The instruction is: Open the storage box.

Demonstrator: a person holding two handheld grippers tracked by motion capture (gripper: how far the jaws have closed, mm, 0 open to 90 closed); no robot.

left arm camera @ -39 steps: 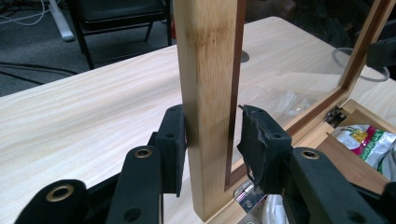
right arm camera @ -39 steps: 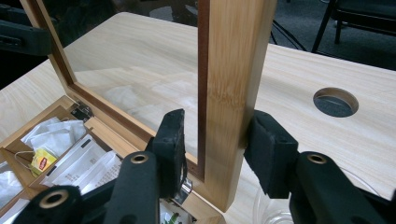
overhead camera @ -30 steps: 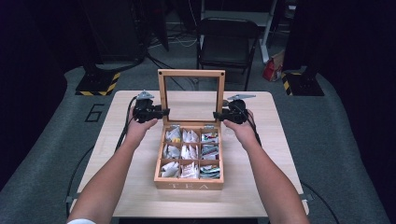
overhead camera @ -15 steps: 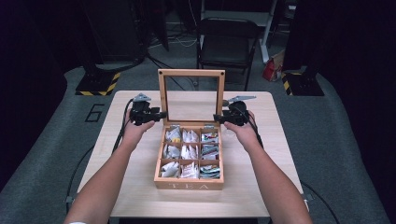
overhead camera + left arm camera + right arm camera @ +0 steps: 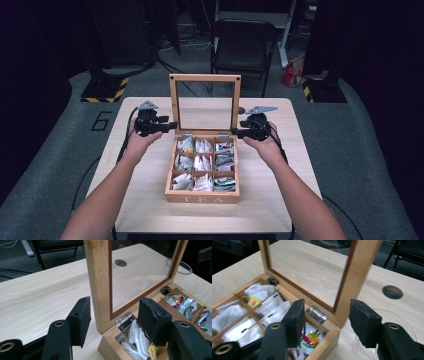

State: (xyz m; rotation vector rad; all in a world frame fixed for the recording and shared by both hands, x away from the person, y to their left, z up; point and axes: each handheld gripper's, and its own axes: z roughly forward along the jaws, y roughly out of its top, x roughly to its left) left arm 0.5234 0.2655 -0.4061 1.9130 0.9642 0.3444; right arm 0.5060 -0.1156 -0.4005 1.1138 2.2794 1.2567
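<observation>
Wooden tea box with glass-paned hinged lid (image 5: pixel 205 102): standing upright, both side rails being released. Left gripper (image 5: pixel 112 320) just widening, straddling rail, gripping nothing; right gripper (image 5: pixel 325 320) likewise open and empty.

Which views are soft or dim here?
High view: table evenly lit, surroundings nearly black, tea box soft. Left gripper view: sharp, lid frame crisp. Right gripper view: tea bags slightly blurred, left claw and right claw pads sharp.
</observation>
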